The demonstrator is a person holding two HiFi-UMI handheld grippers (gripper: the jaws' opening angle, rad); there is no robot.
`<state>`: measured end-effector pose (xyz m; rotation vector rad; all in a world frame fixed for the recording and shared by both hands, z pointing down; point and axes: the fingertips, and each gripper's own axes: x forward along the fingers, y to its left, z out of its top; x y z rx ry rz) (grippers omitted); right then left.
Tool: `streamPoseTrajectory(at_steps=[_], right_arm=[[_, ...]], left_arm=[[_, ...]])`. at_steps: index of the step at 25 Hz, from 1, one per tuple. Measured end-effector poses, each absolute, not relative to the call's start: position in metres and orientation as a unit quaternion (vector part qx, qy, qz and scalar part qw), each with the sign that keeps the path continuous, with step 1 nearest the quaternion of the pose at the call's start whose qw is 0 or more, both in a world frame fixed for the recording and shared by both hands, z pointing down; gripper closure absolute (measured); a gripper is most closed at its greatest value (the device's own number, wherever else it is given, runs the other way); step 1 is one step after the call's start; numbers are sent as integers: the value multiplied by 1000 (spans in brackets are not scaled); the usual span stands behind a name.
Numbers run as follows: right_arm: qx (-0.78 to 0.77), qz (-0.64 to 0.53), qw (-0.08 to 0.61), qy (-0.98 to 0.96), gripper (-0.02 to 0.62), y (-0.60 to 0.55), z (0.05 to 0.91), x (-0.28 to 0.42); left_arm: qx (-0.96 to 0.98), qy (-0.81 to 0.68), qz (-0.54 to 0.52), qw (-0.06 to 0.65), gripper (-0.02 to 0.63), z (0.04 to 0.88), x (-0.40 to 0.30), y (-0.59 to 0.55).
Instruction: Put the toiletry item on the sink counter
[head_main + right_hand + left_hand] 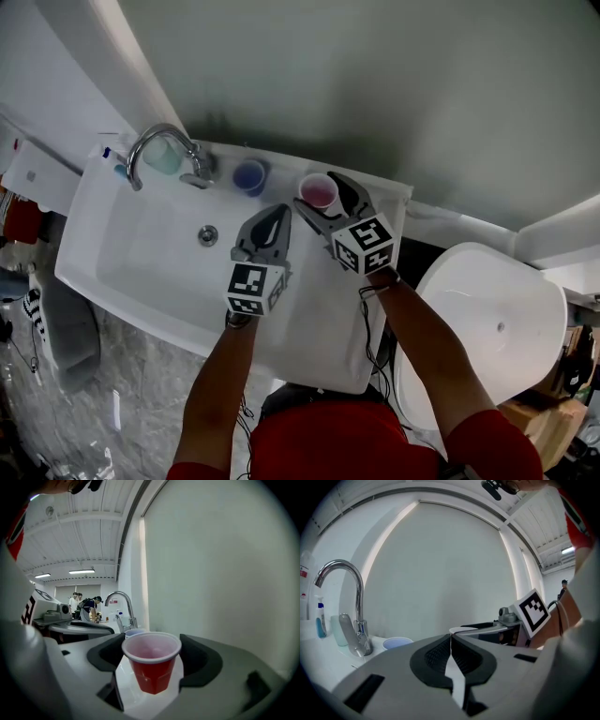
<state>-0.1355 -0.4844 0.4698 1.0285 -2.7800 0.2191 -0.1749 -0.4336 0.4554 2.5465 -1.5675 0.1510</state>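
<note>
A red plastic cup [319, 192] stands upright on the white counter strip [281, 167] behind the sink basin. My right gripper [317, 189] is open, with one finger on each side of the cup near its rim. In the right gripper view the red cup [152, 665] fills the gap between the dark pads [199, 660] of the right gripper [151, 656], and it looks empty. My left gripper [279, 212] hovers over the basin just left of it, shut on nothing. In its own view the left gripper [451, 638] has its jaws pressed together.
A blue cup [249, 175] stands left of the red one, beside the chrome faucet [161, 142]. A teal cup [162, 156] and a blue toothbrush [113, 161] are behind the faucet. The sink basin [141, 248] lies below; a white toilet [492, 314] stands at right. Several people [79, 603] stand far off.
</note>
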Motion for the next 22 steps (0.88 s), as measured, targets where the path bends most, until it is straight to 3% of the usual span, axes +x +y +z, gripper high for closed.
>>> streamPoseTrajectory(at_steps=[22], right_arm=[[323,97,153,-929,249,-509,527,-159]], left_arm=[[843,-524,54,107,588,486,-188,-454]])
